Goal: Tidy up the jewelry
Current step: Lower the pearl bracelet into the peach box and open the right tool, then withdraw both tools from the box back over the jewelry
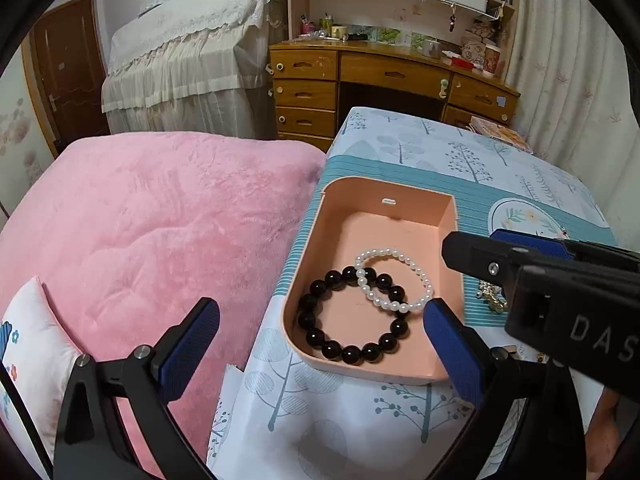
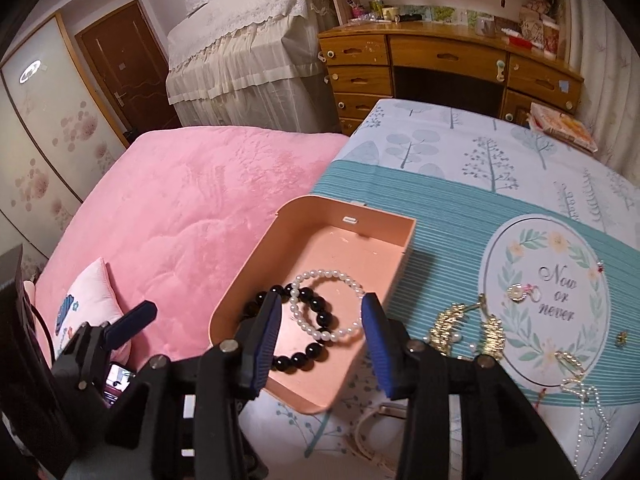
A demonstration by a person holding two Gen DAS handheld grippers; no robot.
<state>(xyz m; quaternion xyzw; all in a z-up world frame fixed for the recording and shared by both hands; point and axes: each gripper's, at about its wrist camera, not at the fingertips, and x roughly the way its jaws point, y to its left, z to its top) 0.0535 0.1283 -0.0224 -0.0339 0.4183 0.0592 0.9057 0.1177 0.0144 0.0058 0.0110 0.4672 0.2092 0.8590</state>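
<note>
A peach tray (image 1: 404, 204) sits on the tree-printed tabletop (image 1: 420, 148), right at its edge beside the pink bed (image 1: 160, 220). Inside the tray lie two bracelets: a black bead bracelet (image 1: 316, 336) toward the near end and a white pearl bracelet (image 1: 424, 280) overlapping it at about 1 o'clock.

The left gripper (image 1: 320, 344) hangs just short of the tray, its blue pads spread wide and holding nothing; the black beads lie between the fingers in its view, with the pearl loop near the right-hand pad. The right gripper (image 2: 322, 340) hovers over the near end of the tray, jaws also parted and empty, and both bracelets show through the gap between its fingers. In the left wrist view it reaches in from 3 o'clock, above the tray's right wall.

Out on the tabletop, at 3 to 4 o'clock from the right gripper, lie the gold pieces (image 2: 468, 326), a small ring-like trinket (image 2: 520, 293) and a pearl chain (image 2: 588, 408), clear of the tray.
</note>
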